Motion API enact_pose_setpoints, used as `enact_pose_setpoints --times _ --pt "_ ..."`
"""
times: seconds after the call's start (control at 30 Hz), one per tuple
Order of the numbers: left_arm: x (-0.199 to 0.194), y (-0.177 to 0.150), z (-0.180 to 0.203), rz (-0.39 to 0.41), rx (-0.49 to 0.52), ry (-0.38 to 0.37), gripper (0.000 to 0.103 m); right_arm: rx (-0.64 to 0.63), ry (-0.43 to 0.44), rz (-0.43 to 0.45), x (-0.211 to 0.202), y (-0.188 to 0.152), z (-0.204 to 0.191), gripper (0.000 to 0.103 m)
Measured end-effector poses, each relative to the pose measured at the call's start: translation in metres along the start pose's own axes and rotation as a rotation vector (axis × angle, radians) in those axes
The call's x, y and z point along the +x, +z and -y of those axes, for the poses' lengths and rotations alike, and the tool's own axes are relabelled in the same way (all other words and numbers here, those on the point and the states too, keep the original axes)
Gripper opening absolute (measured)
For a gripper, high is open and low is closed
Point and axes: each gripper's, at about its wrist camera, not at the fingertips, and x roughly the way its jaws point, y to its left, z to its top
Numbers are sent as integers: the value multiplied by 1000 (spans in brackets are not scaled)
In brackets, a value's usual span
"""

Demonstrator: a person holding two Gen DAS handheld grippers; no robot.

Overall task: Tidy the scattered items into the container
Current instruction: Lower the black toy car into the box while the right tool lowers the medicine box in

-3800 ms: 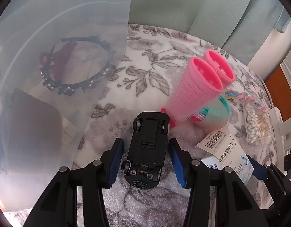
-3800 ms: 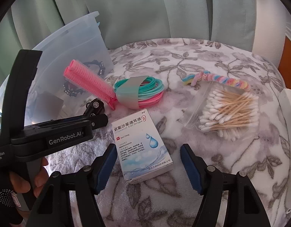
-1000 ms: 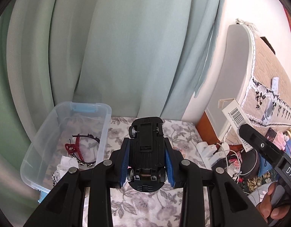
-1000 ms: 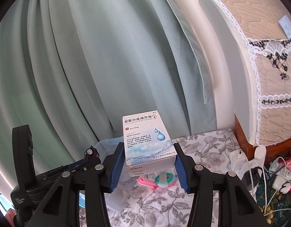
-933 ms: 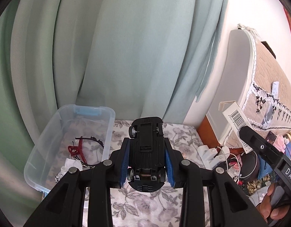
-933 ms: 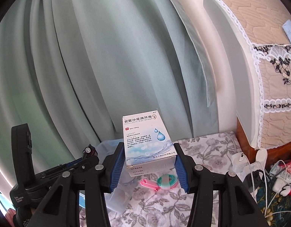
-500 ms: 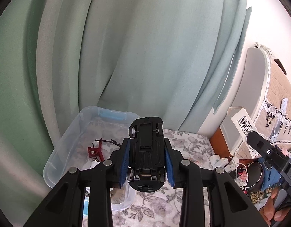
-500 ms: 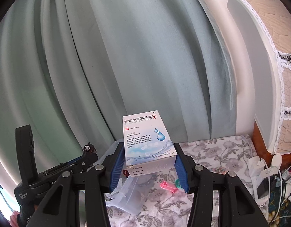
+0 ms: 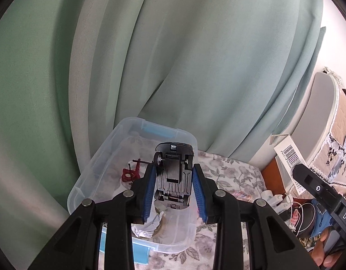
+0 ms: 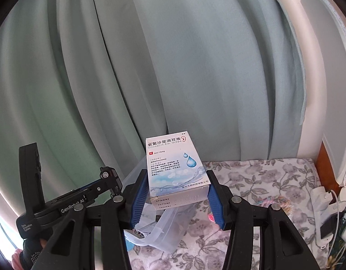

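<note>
My left gripper [image 9: 174,187] is shut on a black toy car [image 9: 173,175], held underside up, high above the clear plastic container [image 9: 101,171]. The container stands on the floral blanket against the green curtain; a red hair clip [image 9: 129,173] and crumpled white paper [image 9: 148,225] lie in it. My right gripper [image 10: 177,194] is shut on a white and blue ear drops box [image 10: 175,168], above and just right of the container [image 10: 166,231]. In the right wrist view the left gripper [image 10: 105,186] with the car [image 10: 110,176] shows at lower left. The box [image 9: 287,155] shows at the right of the left wrist view.
A floral blanket [image 10: 258,180] covers the surface. Pink items [image 10: 211,217] lie on it, right of the container. A white power strip with cables [image 10: 326,204] sits at the right edge. A lace-covered headboard [image 9: 330,121] rises at the right.
Both grippers, still shut on the car and the box, have swung toward the container, which now sits nearer the middle of both views. The headboard has slid off to the right.
</note>
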Motion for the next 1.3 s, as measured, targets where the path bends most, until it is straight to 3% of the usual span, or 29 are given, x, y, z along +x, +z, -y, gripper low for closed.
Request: enact_pose_setpoints --times 0.43,1.3 --pt "11 -6 -40 -30 -74 48 34 -54 54 -100 52 -13 -28 53" --pt "59 -23 -55 -137 -109 89 34 -78 77 -258 110 -44 -50 53"
